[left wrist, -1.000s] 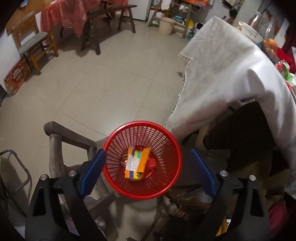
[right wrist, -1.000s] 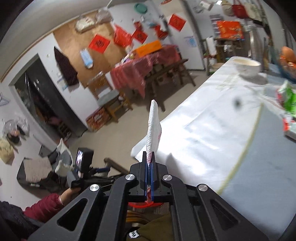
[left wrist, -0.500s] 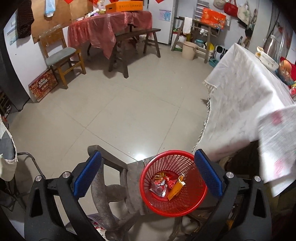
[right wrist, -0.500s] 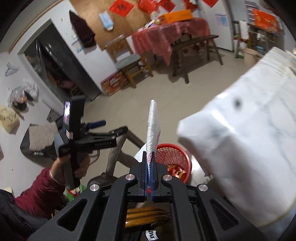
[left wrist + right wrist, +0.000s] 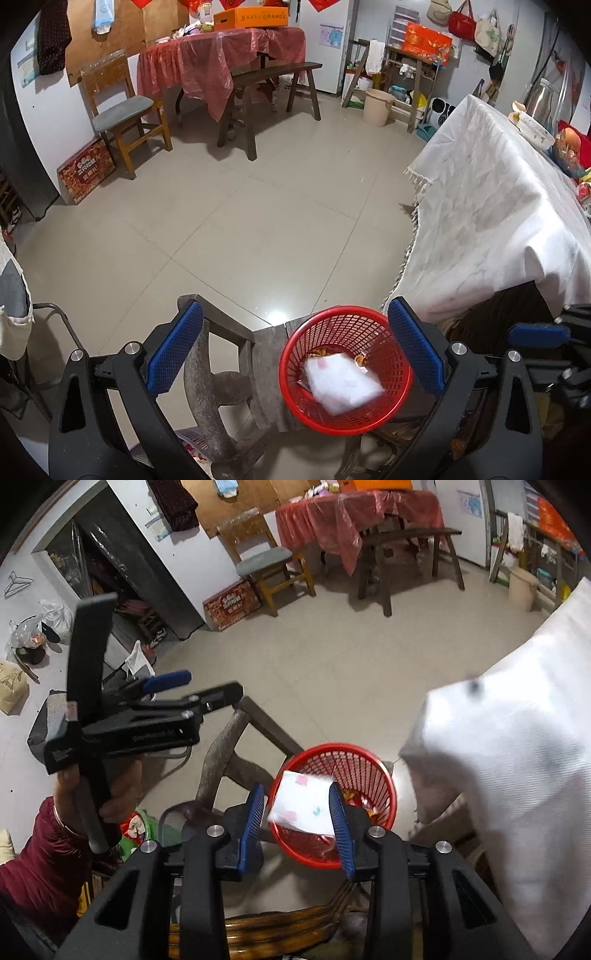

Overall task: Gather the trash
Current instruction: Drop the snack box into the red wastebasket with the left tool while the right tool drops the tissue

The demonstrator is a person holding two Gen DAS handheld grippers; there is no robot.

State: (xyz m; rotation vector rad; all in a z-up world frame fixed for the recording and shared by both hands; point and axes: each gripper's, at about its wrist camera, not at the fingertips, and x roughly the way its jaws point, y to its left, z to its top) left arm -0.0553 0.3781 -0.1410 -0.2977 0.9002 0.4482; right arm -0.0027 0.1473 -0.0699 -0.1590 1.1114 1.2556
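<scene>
1. Beige floor tiles (image 5: 221,229) fill the frame's middle; a cloth-draped table (image 5: 498,221) stands right.
2. Lower centre, a red mesh basket (image 5: 295,384) holds a white tissue (image 5: 343,384).
3. Left gripper (image 5: 295,350) gapes wide, empty.
4. Right gripper (image 5: 297,818) is opening, tissue loose between its pads.

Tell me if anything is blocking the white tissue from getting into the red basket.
Nothing visible blocks it. The right gripper is opening with the white tissue loose between its pads, above the open mouth of the red basket. The left wrist view shows it inside.
</scene>
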